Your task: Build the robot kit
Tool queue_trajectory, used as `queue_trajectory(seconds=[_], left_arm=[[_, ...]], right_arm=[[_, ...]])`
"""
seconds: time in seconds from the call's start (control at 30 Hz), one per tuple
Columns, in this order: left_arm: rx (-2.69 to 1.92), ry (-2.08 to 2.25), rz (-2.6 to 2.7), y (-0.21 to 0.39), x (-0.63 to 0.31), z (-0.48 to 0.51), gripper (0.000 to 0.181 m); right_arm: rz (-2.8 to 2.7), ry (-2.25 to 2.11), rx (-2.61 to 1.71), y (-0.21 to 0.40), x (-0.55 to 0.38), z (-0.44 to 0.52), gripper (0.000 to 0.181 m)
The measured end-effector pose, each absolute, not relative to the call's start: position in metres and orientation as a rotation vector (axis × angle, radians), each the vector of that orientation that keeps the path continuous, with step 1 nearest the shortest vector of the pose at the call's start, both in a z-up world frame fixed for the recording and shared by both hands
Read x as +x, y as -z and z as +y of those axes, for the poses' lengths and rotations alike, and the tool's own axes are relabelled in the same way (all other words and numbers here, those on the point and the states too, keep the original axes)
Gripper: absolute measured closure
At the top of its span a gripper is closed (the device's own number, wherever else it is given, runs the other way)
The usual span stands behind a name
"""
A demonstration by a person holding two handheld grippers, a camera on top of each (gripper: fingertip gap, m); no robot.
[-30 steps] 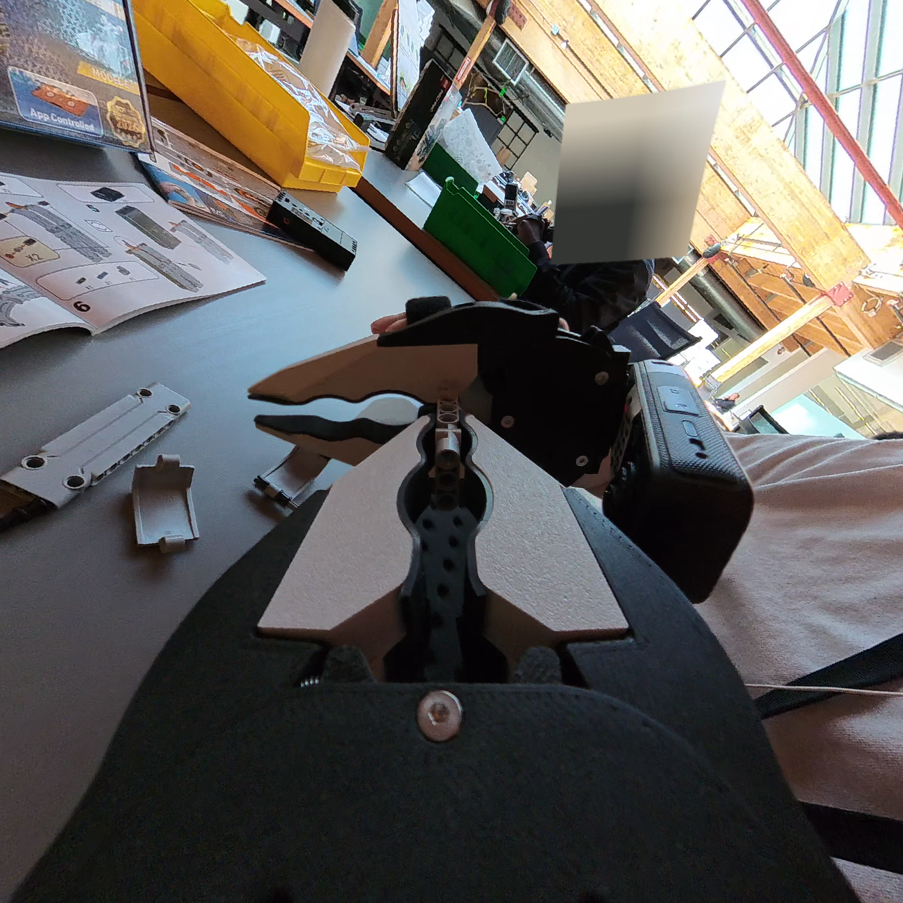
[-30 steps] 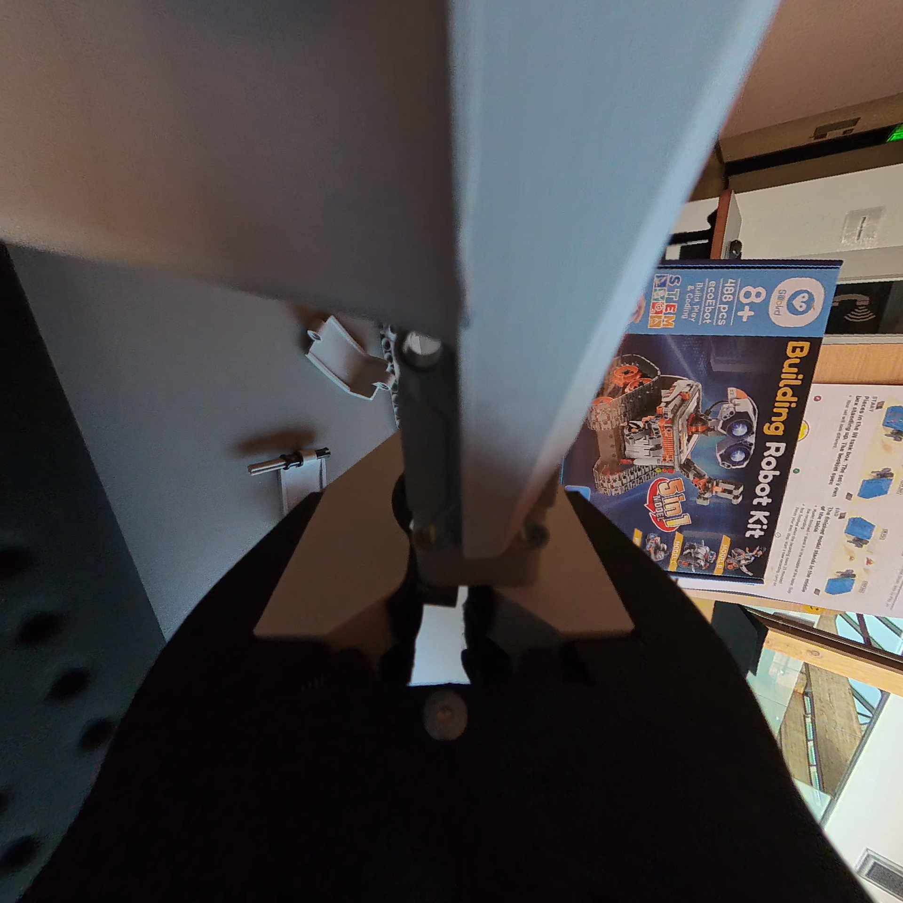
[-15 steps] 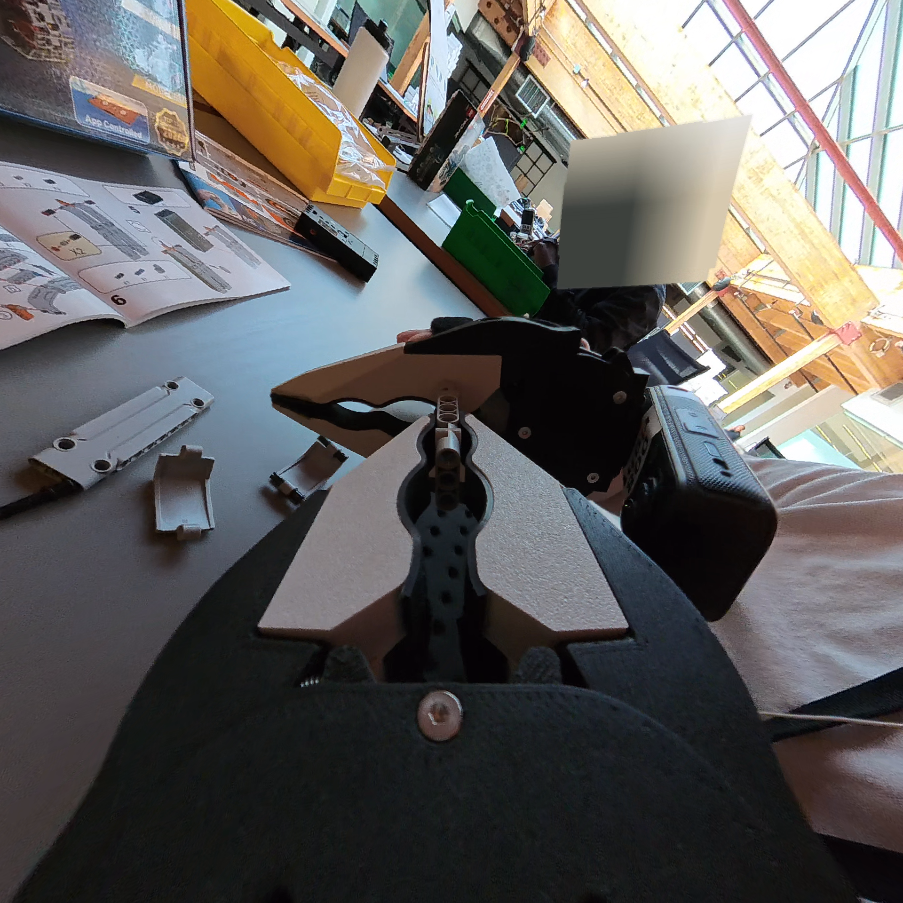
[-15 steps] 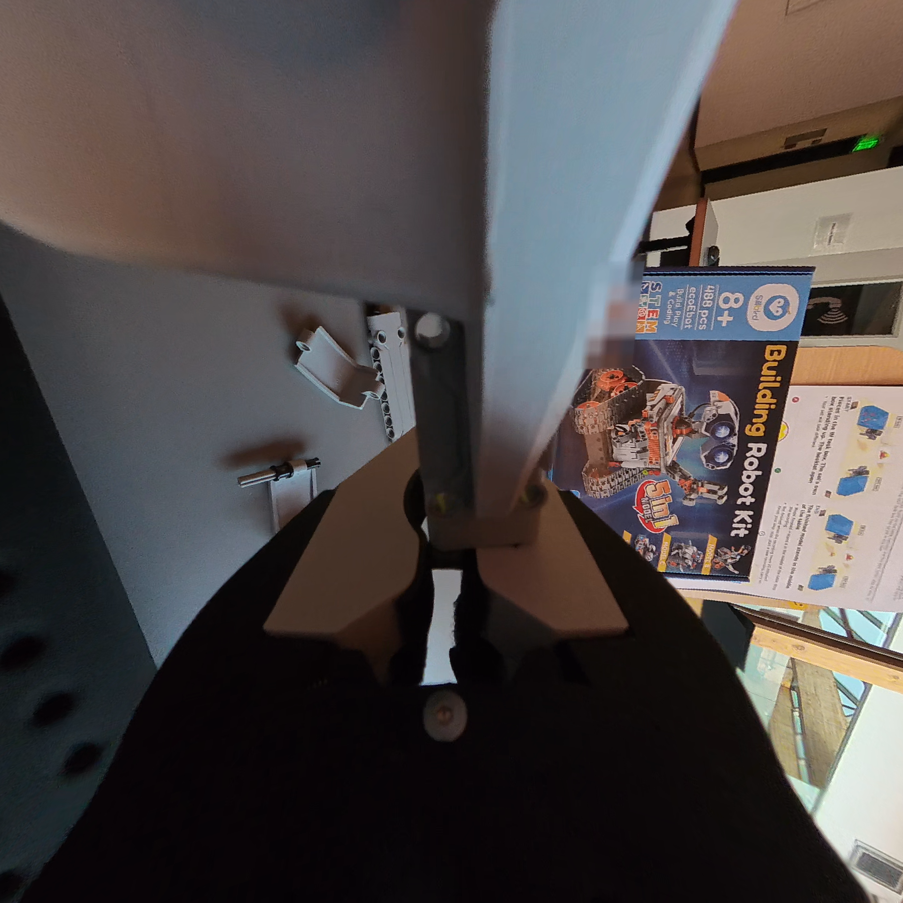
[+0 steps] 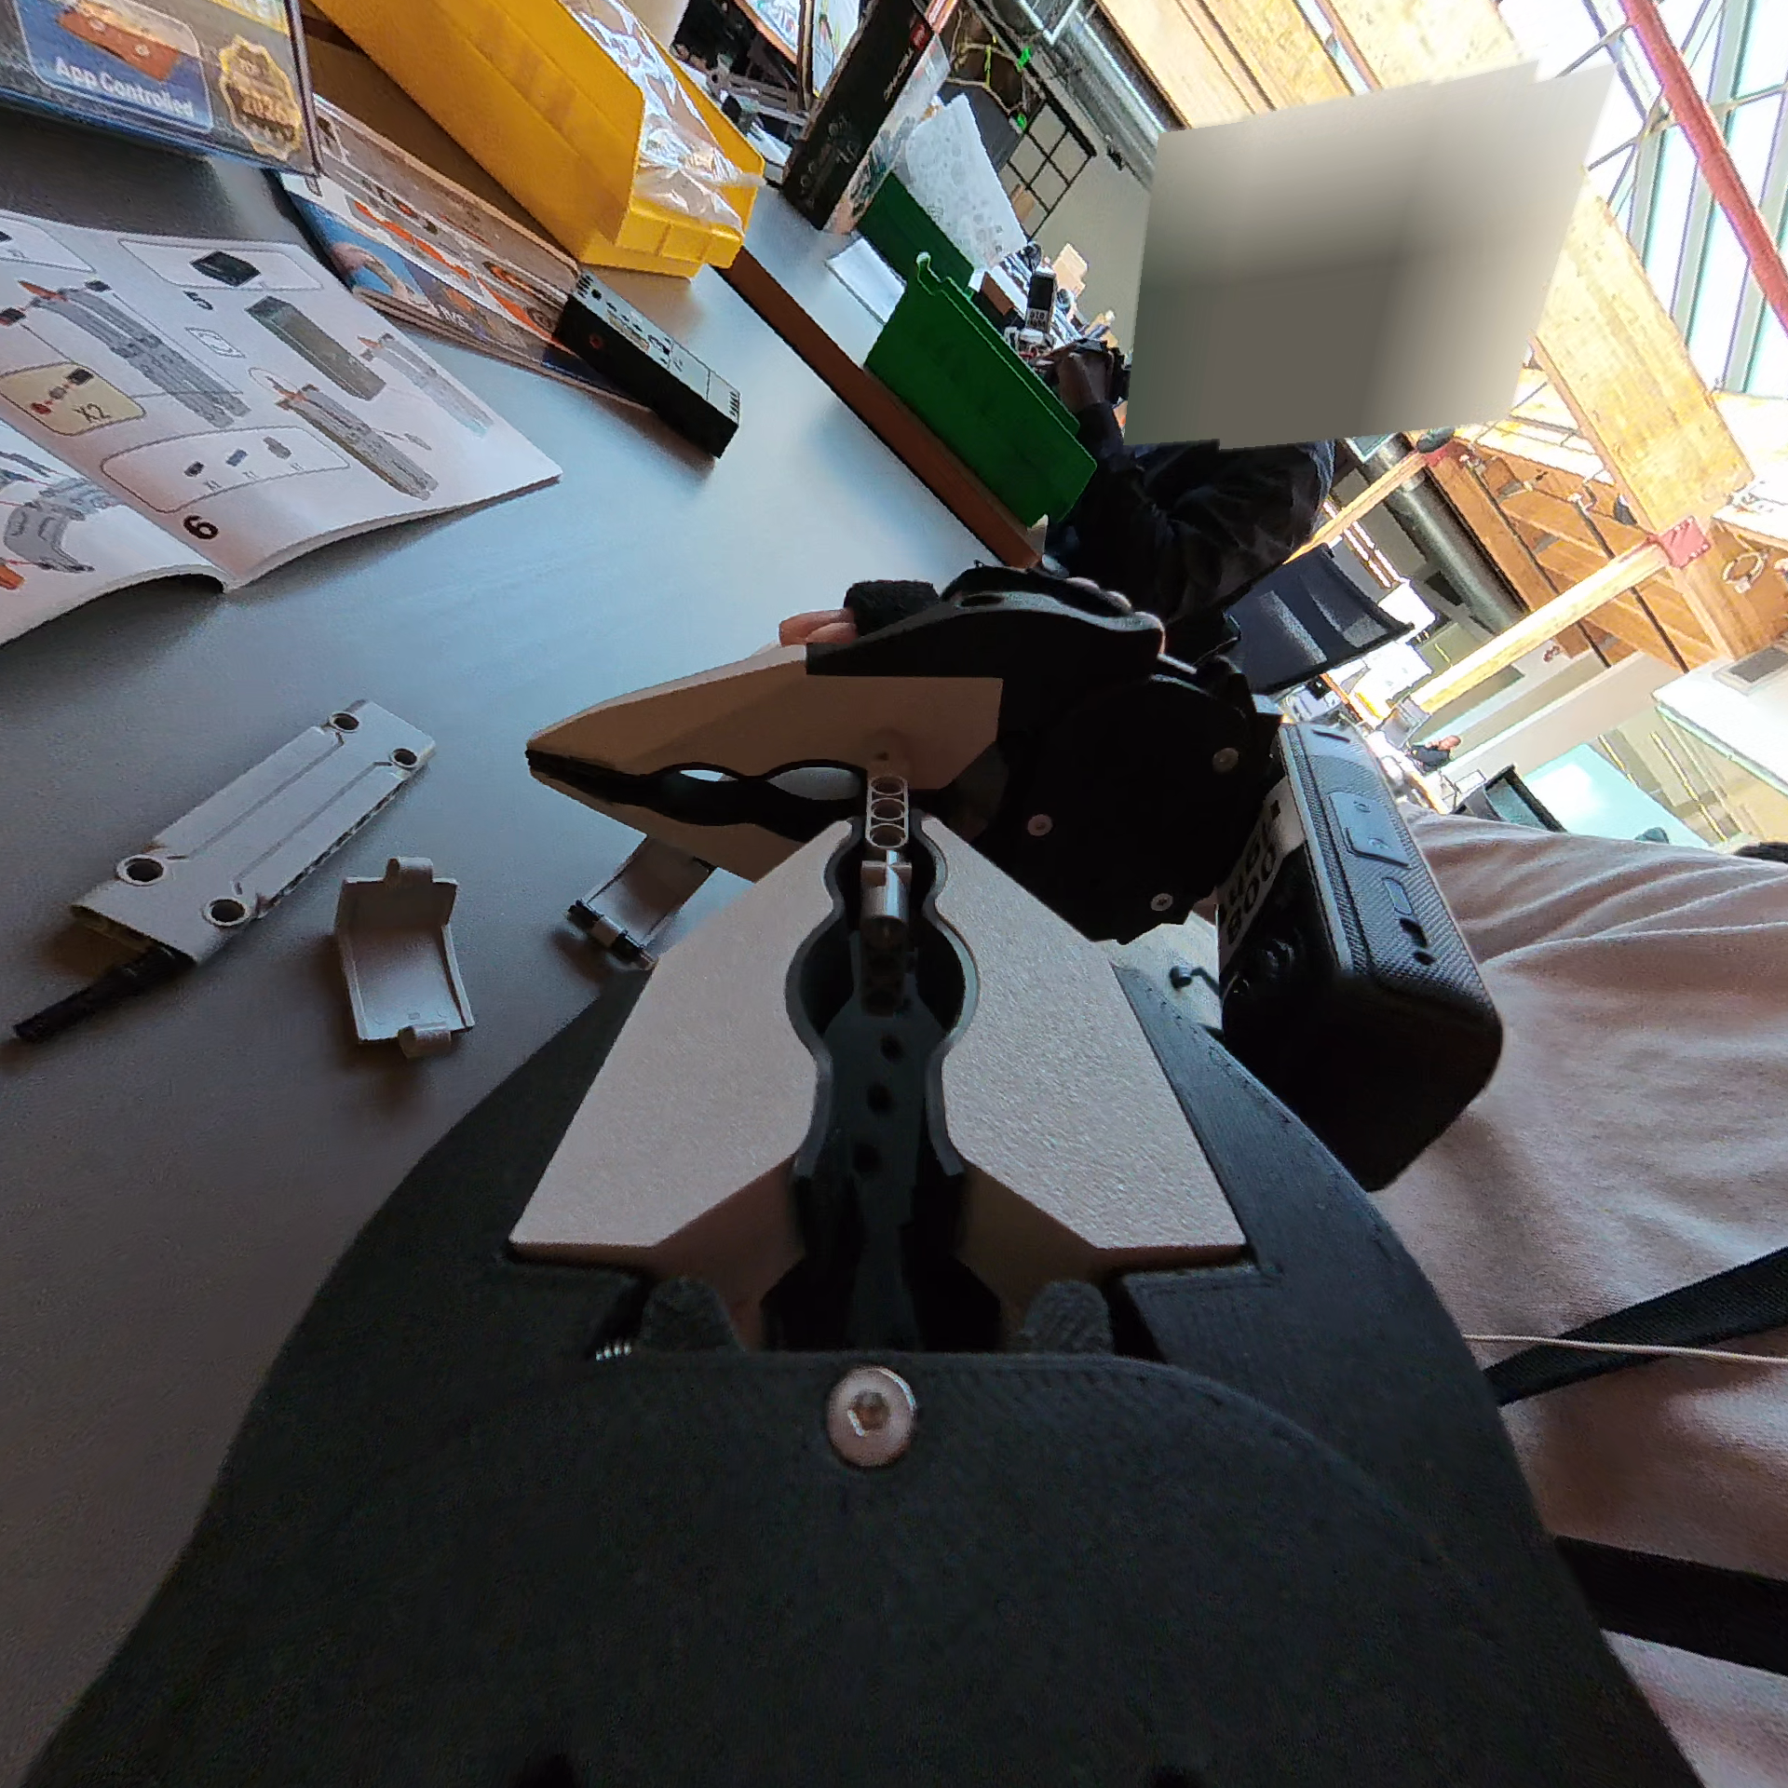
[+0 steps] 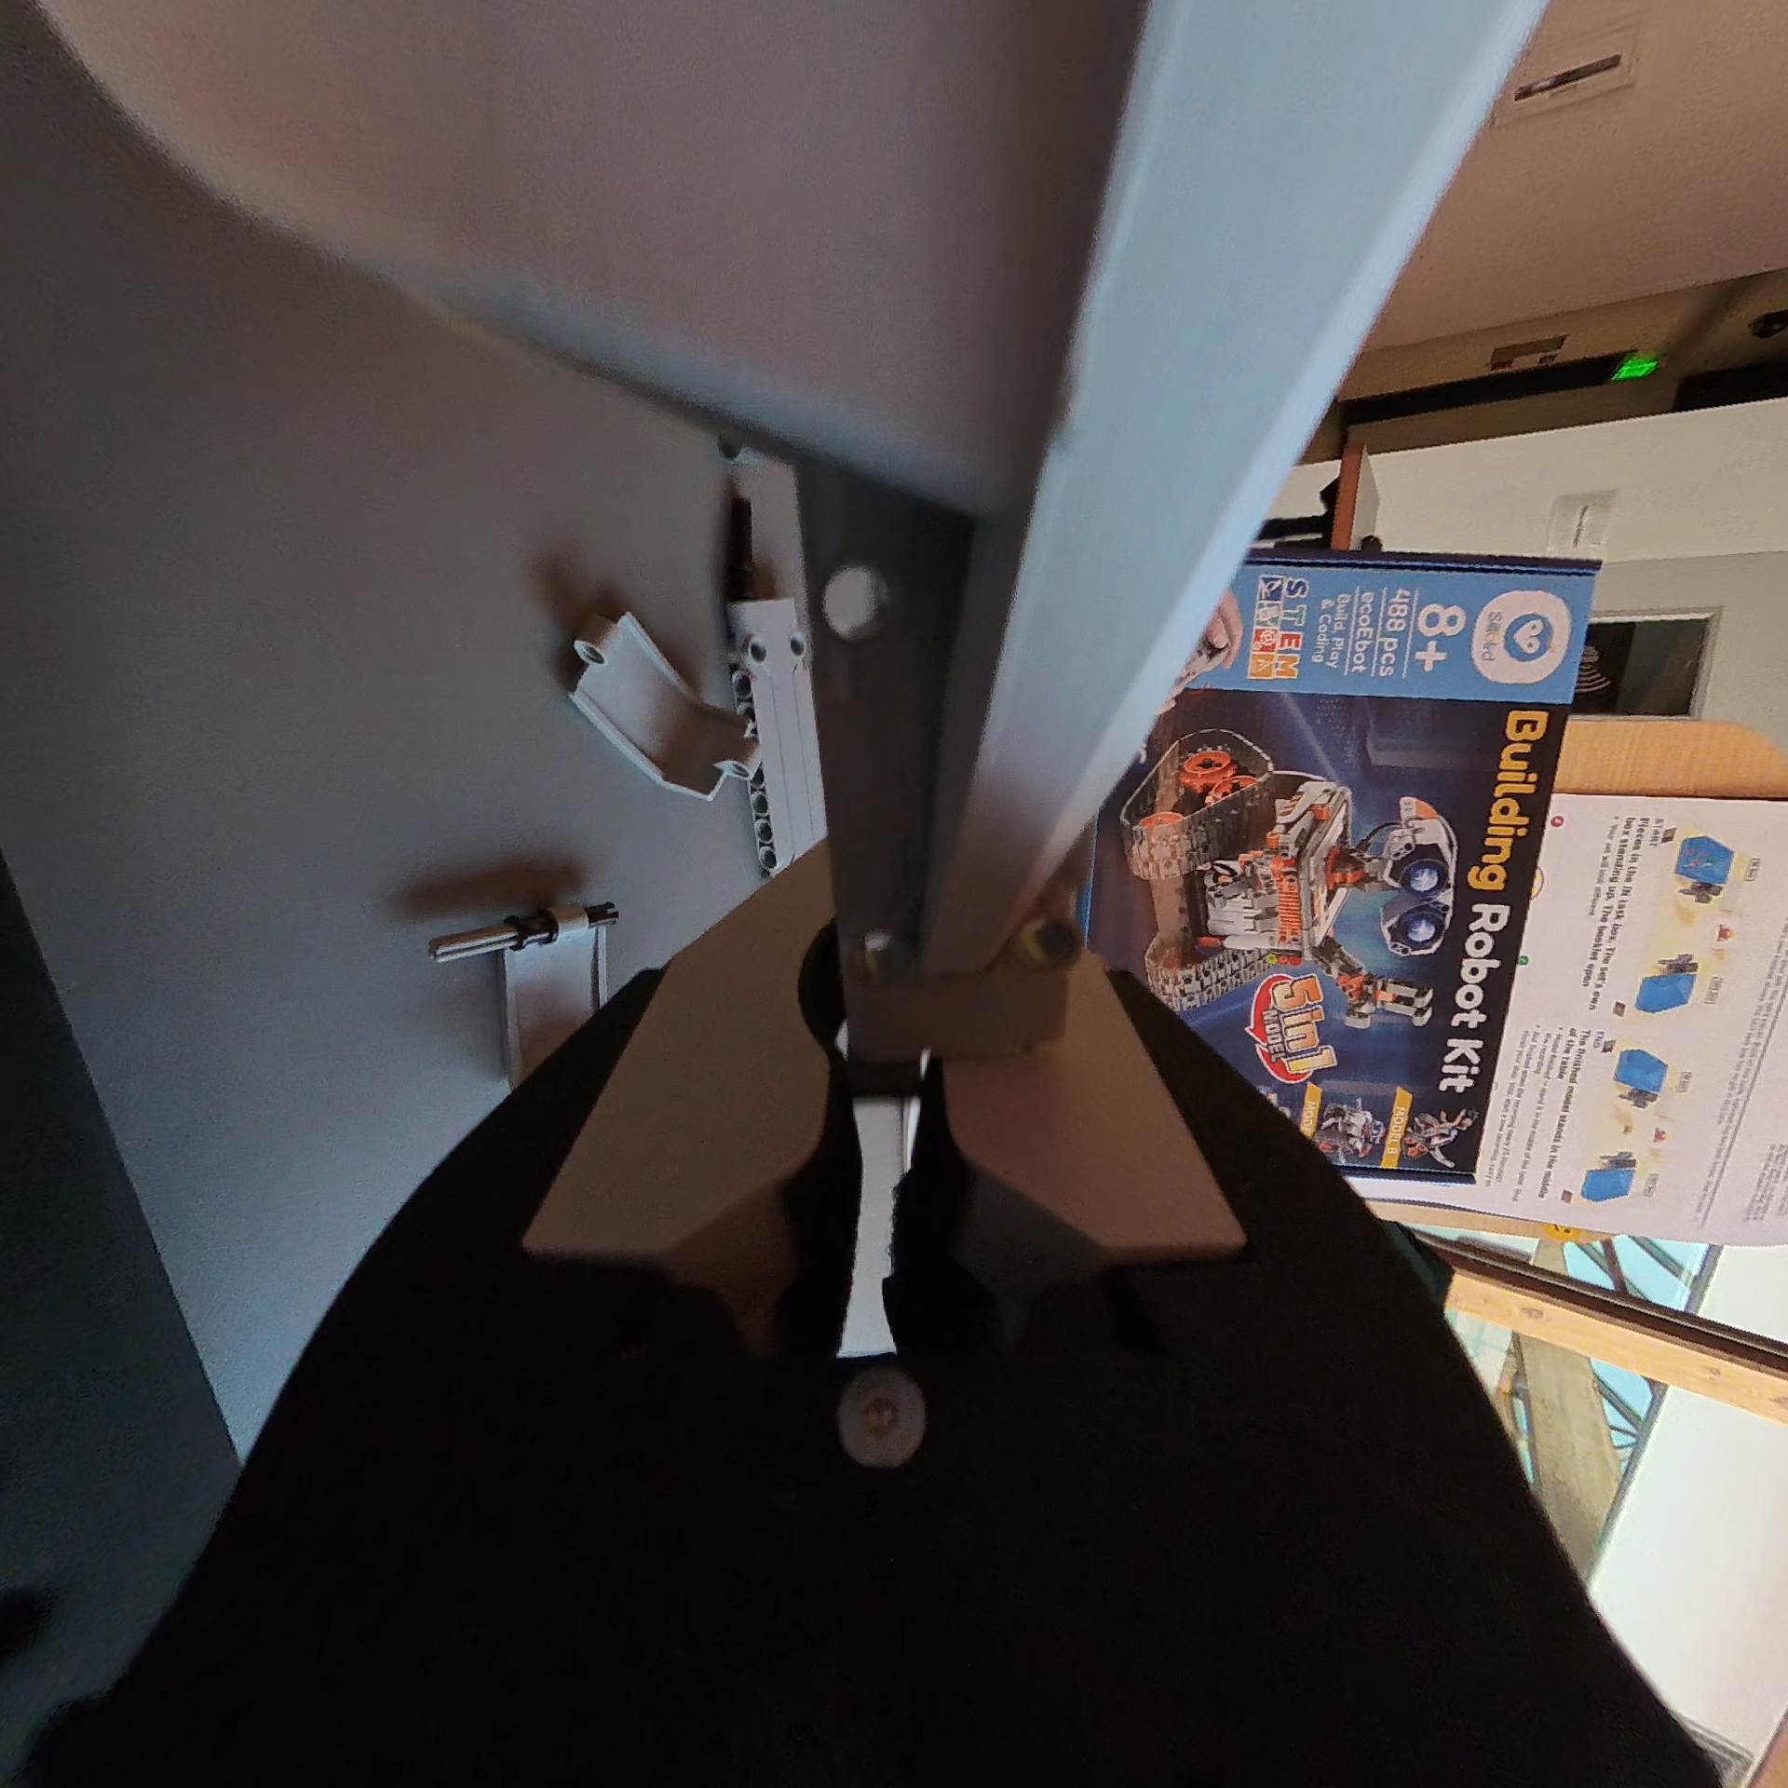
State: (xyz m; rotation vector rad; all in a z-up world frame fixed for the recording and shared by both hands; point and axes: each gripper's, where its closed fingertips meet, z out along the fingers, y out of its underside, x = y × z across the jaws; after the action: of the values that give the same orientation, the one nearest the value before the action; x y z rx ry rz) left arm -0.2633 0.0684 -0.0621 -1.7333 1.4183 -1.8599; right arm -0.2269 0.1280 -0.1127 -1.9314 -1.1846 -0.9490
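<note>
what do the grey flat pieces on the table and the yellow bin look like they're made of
Long grey panel and small grey cover: probably moulded plastic, matte, with crisp round holes and clip tabs. Yellow bin: likely rigid plastic, smooth and slightly glossy, evenly coloured with moulded ribs.

A workshop or maker space: at upper left the grey desk (image 5: 600, 600) carries yellow (image 5: 542, 116) and green parts bins (image 5: 968, 387), an open instruction booklet (image 5: 193, 406) and a robot kit box (image 6: 1355, 851); timber roof beams (image 5: 1596, 387) and skylights fill the upper right
</note>
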Motion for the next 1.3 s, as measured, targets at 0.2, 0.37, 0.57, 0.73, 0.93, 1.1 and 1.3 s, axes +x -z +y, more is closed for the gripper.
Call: queue_trajectory(seconds=[0.2,0.37,0.57,0.73,0.93,1.1,1.3], left_arm=[[-1.739,1.835,1.047,0.033,-0.321,0.16,0.177],[-1.739,1.841,1.341,0.059,-0.29,0.101,0.177],[-1.727,2.045,1.243,0.056,-0.284,0.099,0.177],[-1.709,2.079,1.235,0.049,-0.277,0.091,0.177],[-1.684,2.001,1.339,0.041,-0.263,0.065,0.176],[-1.709,1.954,1.338,0.042,-0.259,0.064,0.176],[-1.692,1.908,1.348,0.038,-0.258,0.062,0.176]], right_arm=[[-1.017,1.06,-2.039,0.105,-0.128,0.101,0.181],[-1.062,1.0,-1.969,0.103,-0.152,0.111,0.181],[-1.038,0.811,-1.976,0.12,-0.167,0.108,0.181],[-1.156,0.861,-1.91,0.11,-0.207,0.118,0.154],[-1.218,0.985,-1.937,0.11,-0.223,0.133,0.143],[-1.146,0.981,-1.966,0.107,-0.22,0.134,0.156],[-1.124,0.954,-1.976,0.105,-0.221,0.132,0.163]])
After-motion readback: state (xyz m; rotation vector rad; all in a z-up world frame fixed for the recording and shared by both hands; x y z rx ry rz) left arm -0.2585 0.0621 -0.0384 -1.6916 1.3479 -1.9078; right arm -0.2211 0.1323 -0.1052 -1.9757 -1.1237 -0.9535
